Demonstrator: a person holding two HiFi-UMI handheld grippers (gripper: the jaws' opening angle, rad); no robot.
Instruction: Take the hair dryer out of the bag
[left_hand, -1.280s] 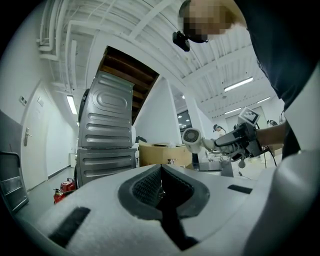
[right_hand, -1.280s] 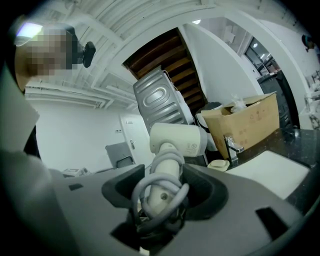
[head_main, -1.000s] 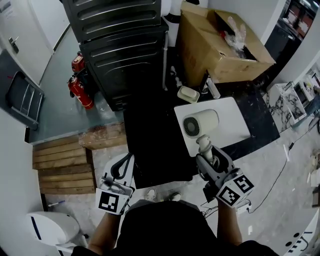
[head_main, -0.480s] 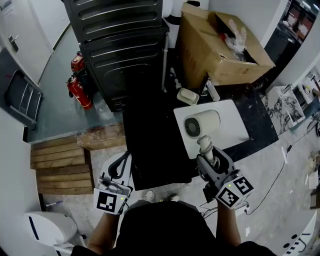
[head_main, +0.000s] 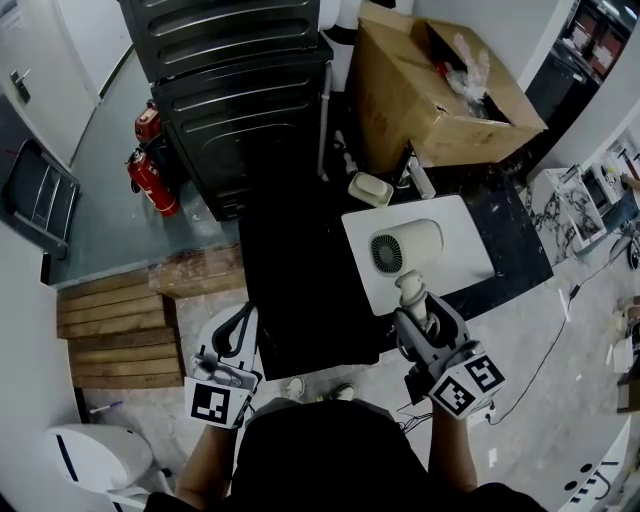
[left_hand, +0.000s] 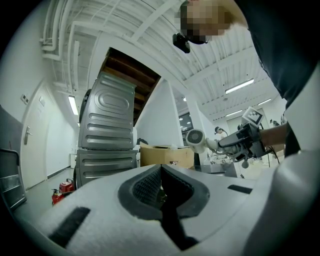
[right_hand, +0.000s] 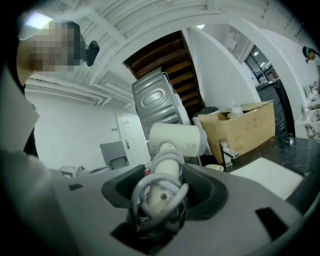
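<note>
The left tool (head_main: 243, 322) is shut tight with nothing in it. It hangs just off the near left corner of the dark desk (head_main: 300, 260). Ahead of it the desk top lies bare up to the metal cabinet (head_main: 235, 90). The right tool (head_main: 413, 318) grips the hair dryer (head_main: 403, 248) by its cord-wrapped handle, jaws set wide. The dryer's head stands in the air ahead of this tool, over the near left edge of a white sheet (head_main: 460, 245). Beyond the sheet, a cardboard box (head_main: 430, 90) closes off the far side.

hair dryer (head_main: 403, 247) common to all views
</note>
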